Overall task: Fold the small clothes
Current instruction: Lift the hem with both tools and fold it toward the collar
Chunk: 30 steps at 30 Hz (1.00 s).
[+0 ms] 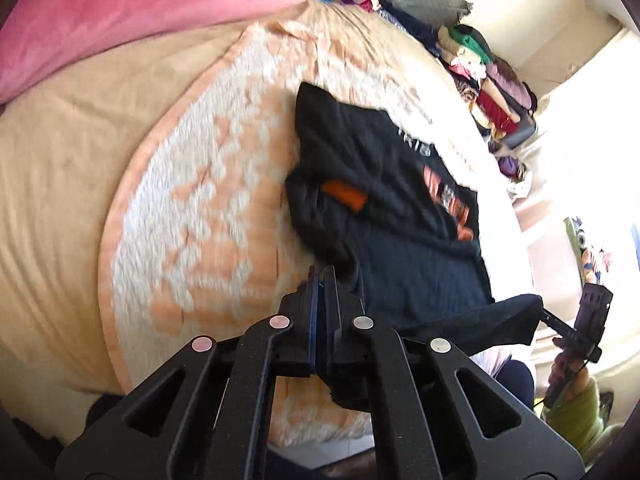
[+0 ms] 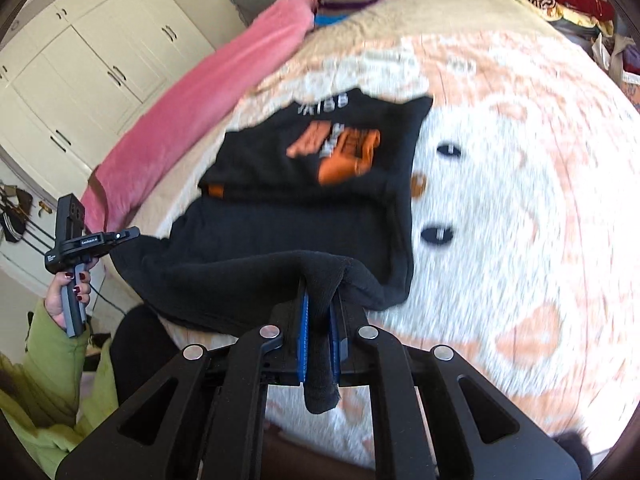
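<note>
A small black shirt (image 1: 400, 216) with an orange print lies partly folded on a white and peach plush blanket (image 1: 208, 216). My left gripper (image 1: 323, 276) is shut on the shirt's near hem corner. My right gripper (image 2: 320, 300) is shut on the other near corner of the black shirt (image 2: 304, 184), with cloth bunched between the blue pads. Both hold the near edge lifted off the blanket (image 2: 500, 208). The right gripper also shows in the left wrist view (image 1: 560, 322), and the left gripper shows in the right wrist view (image 2: 132, 234).
A pink blanket (image 1: 132, 12) lies along the bed's far side. Piles of colourful clothes (image 1: 484, 80) line the bed's edge. White cupboards (image 2: 88, 60) stand behind the bed. The person's green sleeve (image 2: 48, 380) is at the lower left.
</note>
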Each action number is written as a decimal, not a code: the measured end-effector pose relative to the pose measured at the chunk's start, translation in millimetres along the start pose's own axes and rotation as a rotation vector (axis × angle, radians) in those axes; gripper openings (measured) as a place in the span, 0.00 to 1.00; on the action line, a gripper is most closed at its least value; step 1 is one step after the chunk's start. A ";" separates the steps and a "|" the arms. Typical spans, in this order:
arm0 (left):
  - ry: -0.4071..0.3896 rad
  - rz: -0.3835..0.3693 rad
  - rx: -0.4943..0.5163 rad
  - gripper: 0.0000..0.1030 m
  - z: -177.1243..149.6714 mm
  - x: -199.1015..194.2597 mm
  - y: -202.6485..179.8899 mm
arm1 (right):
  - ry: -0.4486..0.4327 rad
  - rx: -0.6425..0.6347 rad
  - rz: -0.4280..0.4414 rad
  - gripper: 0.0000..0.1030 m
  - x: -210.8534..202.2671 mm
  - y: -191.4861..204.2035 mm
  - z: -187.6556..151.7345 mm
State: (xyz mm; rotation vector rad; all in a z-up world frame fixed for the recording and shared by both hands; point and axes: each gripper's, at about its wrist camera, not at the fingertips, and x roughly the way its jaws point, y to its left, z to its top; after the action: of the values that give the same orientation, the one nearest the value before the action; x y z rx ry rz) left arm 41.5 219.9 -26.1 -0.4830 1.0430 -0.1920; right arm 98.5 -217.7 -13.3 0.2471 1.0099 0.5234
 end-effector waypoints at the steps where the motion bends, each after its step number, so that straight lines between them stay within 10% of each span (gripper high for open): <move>1: 0.010 0.005 0.005 0.00 4.0 1.1 -1.5 | -0.002 0.002 -0.011 0.07 1.5 -2.2 4.5; 13: 0.169 0.039 -0.029 0.03 -41.7 29.5 27.6 | 0.072 0.071 -0.045 0.07 20.0 -25.5 -19.2; 16: 0.185 0.016 -0.016 0.32 -53.5 31.1 23.6 | 0.073 0.081 -0.031 0.09 20.4 -26.8 -25.8; 22: 0.280 -0.029 0.005 0.43 -76.2 55.8 9.4 | 0.104 0.076 -0.009 0.25 24.3 -24.9 -35.5; 26: 0.334 -0.013 0.003 0.41 -89.2 71.9 3.1 | 0.132 0.042 -0.007 0.41 31.3 -18.6 -38.0; 30: 0.325 -0.012 0.023 0.05 -89.1 70.3 -4.9 | 0.188 0.037 -0.015 0.41 42.8 -18.4 -42.9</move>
State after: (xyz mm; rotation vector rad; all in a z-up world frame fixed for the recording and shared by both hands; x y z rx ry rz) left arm -0.1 163.2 -115.4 -0.4464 1.3541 -0.2998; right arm 85.4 -212.6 -75.1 0.2262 1.2040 0.5213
